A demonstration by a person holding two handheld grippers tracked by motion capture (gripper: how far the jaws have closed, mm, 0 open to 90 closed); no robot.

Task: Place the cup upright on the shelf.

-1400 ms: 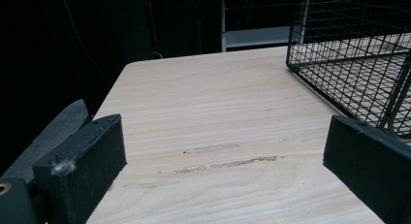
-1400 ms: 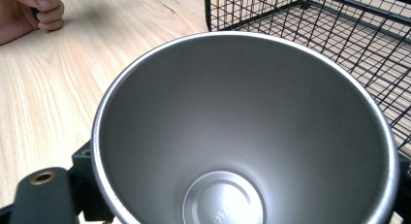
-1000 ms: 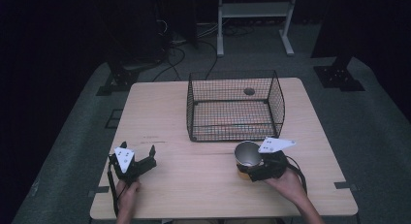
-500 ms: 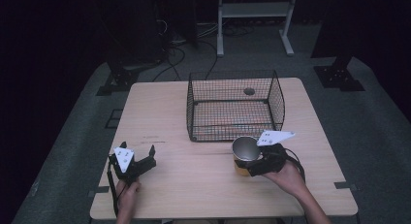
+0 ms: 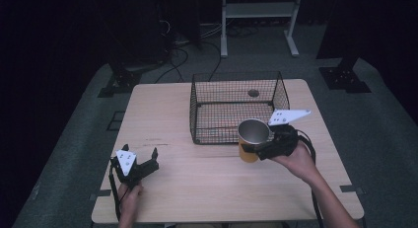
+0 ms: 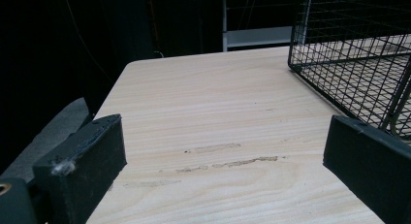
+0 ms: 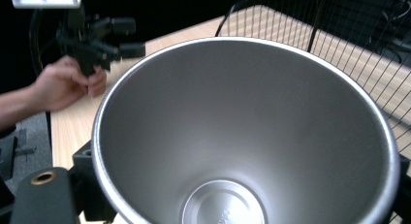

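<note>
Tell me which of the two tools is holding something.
The right tool, beside the wire basket: its jaws are shut on a metal cup. The left tool, near the table's front left corner, is open with nothing between its jaws.

Floor: grey carpet, dark cables trailing across it.
Furniture: pale wooden table; white metal stand beyond it.
Walls: lost in darkness.
Light: dim, falling on the tabletop.

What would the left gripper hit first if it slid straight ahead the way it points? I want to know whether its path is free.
Probably nothing soon: the left gripper looks along bare table toward the far edge. The wire basket stands off to one side; its near corner might graze one jaw, but depth is unclear.
</note>
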